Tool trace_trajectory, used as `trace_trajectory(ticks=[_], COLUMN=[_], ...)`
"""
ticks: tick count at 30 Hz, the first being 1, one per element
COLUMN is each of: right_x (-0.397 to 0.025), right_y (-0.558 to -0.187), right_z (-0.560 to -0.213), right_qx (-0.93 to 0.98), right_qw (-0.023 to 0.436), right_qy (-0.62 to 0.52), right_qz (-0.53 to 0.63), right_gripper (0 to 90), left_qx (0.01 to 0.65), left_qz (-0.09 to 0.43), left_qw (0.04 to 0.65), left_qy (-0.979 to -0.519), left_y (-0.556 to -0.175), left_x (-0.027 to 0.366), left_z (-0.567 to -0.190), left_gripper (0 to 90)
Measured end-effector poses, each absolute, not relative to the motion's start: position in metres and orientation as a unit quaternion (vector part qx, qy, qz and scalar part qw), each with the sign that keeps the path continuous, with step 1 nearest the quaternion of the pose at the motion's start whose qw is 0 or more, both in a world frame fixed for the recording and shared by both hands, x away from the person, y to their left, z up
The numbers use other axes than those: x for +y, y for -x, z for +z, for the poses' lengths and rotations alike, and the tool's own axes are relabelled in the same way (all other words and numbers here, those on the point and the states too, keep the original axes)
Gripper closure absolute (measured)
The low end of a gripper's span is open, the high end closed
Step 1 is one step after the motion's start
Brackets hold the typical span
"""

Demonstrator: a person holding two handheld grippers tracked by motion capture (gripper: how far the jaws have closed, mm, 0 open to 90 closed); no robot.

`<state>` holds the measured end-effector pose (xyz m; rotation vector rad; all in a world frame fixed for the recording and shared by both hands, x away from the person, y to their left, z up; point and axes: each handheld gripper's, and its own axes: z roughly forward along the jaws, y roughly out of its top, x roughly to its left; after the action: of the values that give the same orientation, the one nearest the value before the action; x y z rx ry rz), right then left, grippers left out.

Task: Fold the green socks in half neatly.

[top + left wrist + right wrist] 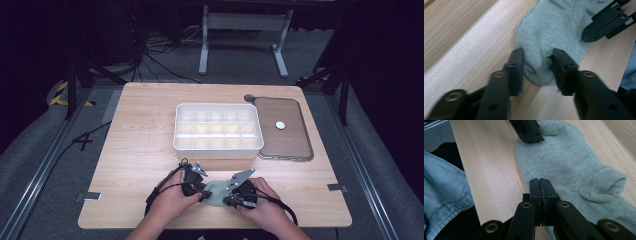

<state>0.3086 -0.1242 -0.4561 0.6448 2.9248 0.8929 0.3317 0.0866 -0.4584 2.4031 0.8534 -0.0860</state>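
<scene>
A pale grey-green sock (215,192) lies flat on the wooden table near its front edge, between my two hands. My left gripper (536,56) is open, its jaws standing on either side of the sock's (554,27) rounded end. My right gripper (540,181) is shut on the edge of the sock (569,167), with a thin line of fabric between its jaws. In the high view the left gripper (202,196) and right gripper (226,201) sit close together over the sock. The right gripper (586,36) also shows in the left gripper view, at the sock's far side.
A white box (218,147) divided into several compartments stands mid-table. Beside it on the right lies a clear brownish lid (290,142) with a small white disc (280,125) on it. A blue denim sleeve (444,185) hangs at the table's front edge.
</scene>
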Motion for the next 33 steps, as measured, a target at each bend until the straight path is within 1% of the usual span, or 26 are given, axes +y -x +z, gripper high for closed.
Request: trace_trajectory(ticks=[1,2,5,6,10,13,15,19,23,26,29,33], right_x=[-0.124,-0.124,-0.124,-0.124,-0.126,-0.127,-0.129,-0.132,-0.13,-0.129,-0.129,-0.126], right_y=[-0.308,-0.308,-0.307,-0.307,-0.308,-0.308,-0.309,-0.312,-0.315,-0.317,-0.317,-0.316], right_z=[-0.456,-0.456,-0.456,-0.456,-0.457,-0.455,-0.452,-0.447,-0.453,-0.46,-0.46,-0.462], right_qx=[0.936,0.935,0.935,0.935,0.933,0.931,0.927,0.914,0.915,0.916,0.916,0.913], right_qw=[0.01,0.011,0.013,0.013,0.009,0.001,0.004,0.034,0.042,0.039,0.038,0.037], right_qy=[-0.207,-0.207,-0.208,-0.208,-0.212,-0.213,-0.217,-0.237,-0.244,-0.247,-0.246,-0.243], right_qz=[0.286,0.287,0.288,0.288,0.291,0.295,0.307,0.329,0.319,0.314,0.315,0.325], right_gripper=[89.7,89.7,89.7,89.7,89.7,89.7,89.8,89.9,89.9,90.0,90.0,90.0], left_qx=[0.323,0.324,0.32,0.32,0.314,0.31,0.311,0.305,0.303,0.3,0.294,0.28], left_qz=[-0.035,-0.041,-0.042,-0.042,-0.033,-0.03,-0.03,-0.035,-0.038,-0.039,-0.043,-0.033], left_qw=[0.296,0.298,0.299,0.299,0.286,0.288,0.287,0.279,0.282,0.293,0.311,0.335], left_qy=[-0.898,-0.897,-0.898,-0.898,-0.905,-0.905,-0.905,-0.91,-0.909,-0.907,-0.903,-0.899], left_y=[-0.333,-0.333,-0.334,-0.334,-0.332,-0.332,-0.331,-0.33,-0.328,-0.326,-0.324,-0.321], left_x=[0.087,0.088,0.089,0.089,0.086,0.085,0.085,0.085,0.085,0.084,0.081,0.076], left_z=[-0.459,-0.459,-0.457,-0.457,-0.454,-0.452,-0.449,-0.444,-0.442,-0.438,-0.432,-0.429], left_gripper=[71.5,73.6,79.0,79.5,80.9,81.8,82.1,82.3,82.3,82.2,82.1,82.4])
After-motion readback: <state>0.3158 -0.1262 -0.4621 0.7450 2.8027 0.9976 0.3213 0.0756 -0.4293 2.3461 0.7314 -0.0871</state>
